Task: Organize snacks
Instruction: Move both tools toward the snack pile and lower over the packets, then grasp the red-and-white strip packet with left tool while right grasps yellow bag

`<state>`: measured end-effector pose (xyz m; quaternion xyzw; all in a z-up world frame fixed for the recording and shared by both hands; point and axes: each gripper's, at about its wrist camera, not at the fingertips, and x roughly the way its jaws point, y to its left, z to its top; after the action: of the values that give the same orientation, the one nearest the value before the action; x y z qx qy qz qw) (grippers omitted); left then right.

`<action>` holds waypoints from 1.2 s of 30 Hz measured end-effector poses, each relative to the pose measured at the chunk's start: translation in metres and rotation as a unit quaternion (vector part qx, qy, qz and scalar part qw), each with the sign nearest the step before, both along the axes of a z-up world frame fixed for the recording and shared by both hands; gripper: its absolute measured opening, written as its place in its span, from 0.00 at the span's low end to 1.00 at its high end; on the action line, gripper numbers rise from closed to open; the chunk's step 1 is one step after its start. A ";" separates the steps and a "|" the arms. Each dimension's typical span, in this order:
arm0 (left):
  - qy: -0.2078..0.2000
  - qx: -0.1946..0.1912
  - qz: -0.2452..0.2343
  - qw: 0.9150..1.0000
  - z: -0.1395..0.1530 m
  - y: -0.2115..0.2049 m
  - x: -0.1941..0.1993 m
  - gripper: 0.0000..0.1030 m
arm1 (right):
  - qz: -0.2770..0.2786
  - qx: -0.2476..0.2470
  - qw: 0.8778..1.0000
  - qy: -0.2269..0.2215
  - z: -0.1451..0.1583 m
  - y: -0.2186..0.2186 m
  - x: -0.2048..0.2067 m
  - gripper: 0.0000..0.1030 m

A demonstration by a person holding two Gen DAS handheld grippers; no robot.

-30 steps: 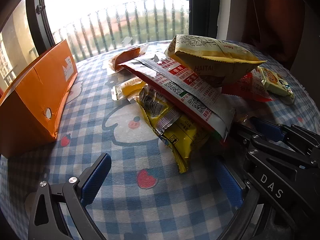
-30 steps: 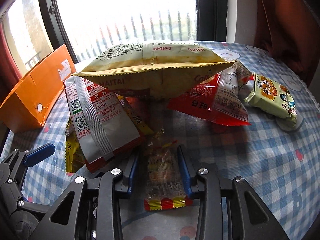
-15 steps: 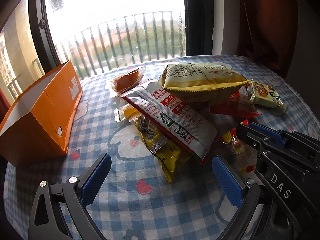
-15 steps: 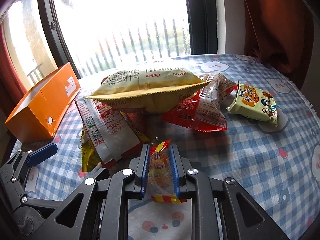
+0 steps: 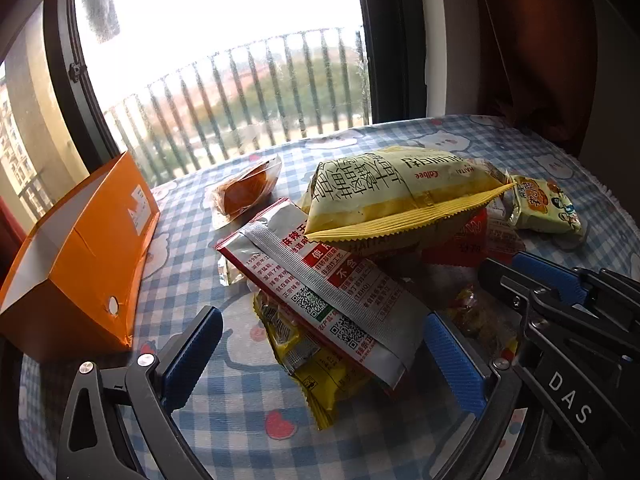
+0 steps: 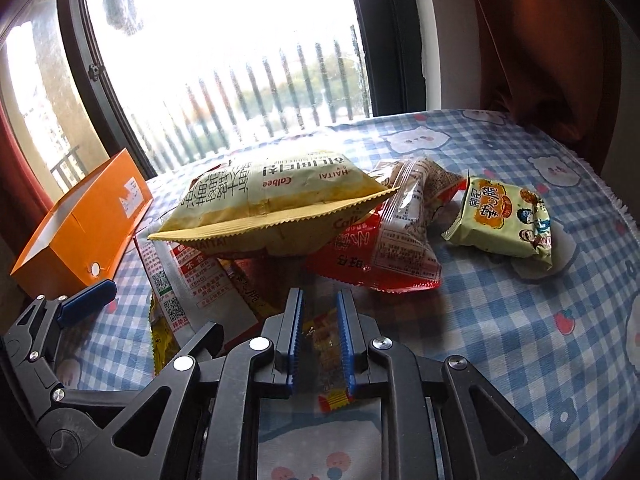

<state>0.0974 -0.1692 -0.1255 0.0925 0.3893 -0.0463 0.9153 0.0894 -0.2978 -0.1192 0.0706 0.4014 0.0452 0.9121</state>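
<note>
Right gripper: a small clear snack packet is being held lengthwise between its narrowed, just-reopening jaws.
Left gripper: is being held wide open, empty.
Orange box: is being approached leftward.

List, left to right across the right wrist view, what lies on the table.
Orange box → silver-and-red packet → big yellow chip bag → red-and-clear packet → small pale-green packet.

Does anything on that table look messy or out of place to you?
Yes. The snacks lie in a loose heap rather than sorted: a big yellow chip bag perches tilted on top of a red packet and a silver packet. The orange box stands apart at the left.
</note>
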 end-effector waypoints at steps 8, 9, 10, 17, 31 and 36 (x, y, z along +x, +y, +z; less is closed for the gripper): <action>0.009 -0.016 0.022 1.000 -0.003 -0.003 0.030 0.98 | -0.021 0.026 0.999 -0.012 0.003 -0.013 0.016 0.80; 0.012 -0.014 0.024 1.000 -0.007 -0.005 0.032 0.98 | -0.024 0.025 0.999 -0.008 0.001 -0.014 0.017 0.80; 0.014 -0.011 0.026 1.000 -0.010 -0.006 0.034 0.98 | -0.026 0.023 0.999 -0.003 -0.002 -0.014 0.019 0.80; -0.002 -0.011 0.011 1.000 -0.012 -0.004 0.024 0.74 | -0.013 0.028 1.000 0.006 -0.011 -0.009 0.021 0.80; -0.017 -0.039 0.011 0.999 -0.005 0.026 -0.027 0.45 | 0.020 0.022 1.000 0.010 -0.011 0.024 0.001 0.80; -0.014 -0.043 0.014 0.999 -0.008 0.039 -0.042 0.42 | 0.033 0.018 0.999 0.020 -0.014 0.038 -0.010 0.80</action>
<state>0.0557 -0.1300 -0.1336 0.0480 0.3753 -0.0492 0.9243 0.0790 -0.2597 -0.1335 0.0747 0.4205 0.0811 0.9006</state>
